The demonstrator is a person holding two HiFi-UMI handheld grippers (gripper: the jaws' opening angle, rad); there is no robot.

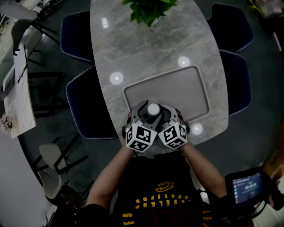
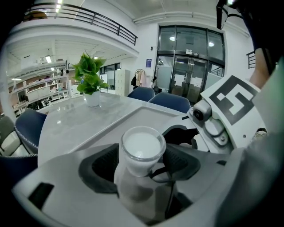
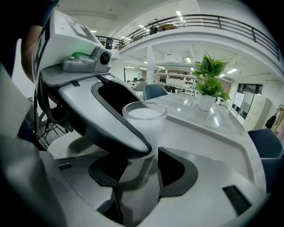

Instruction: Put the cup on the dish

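A clear cup (image 1: 153, 108) with a white inside stands upright over the near edge of the grey tray (image 1: 177, 84), with both grippers around it. In the left gripper view the cup (image 2: 142, 146) sits between the dark pads of my left gripper (image 2: 142, 164), whose jaws stand wide and do not seem to press it. In the right gripper view the cup (image 3: 142, 117) is between the pads of my right gripper (image 3: 142, 170), which look closed against its sides. One left-gripper finger (image 3: 111, 119) crosses in front and hides the cup's left side. From above, my left gripper (image 1: 146, 113) and right gripper (image 1: 163, 113) meet at the cup.
The tray lies on a grey marble table (image 1: 133, 53) with a potted plant (image 1: 148, 11) at its far end. Dark blue chairs (image 1: 84, 111) (image 1: 235, 84) stand at both sides. The table's near edge is right under my grippers.
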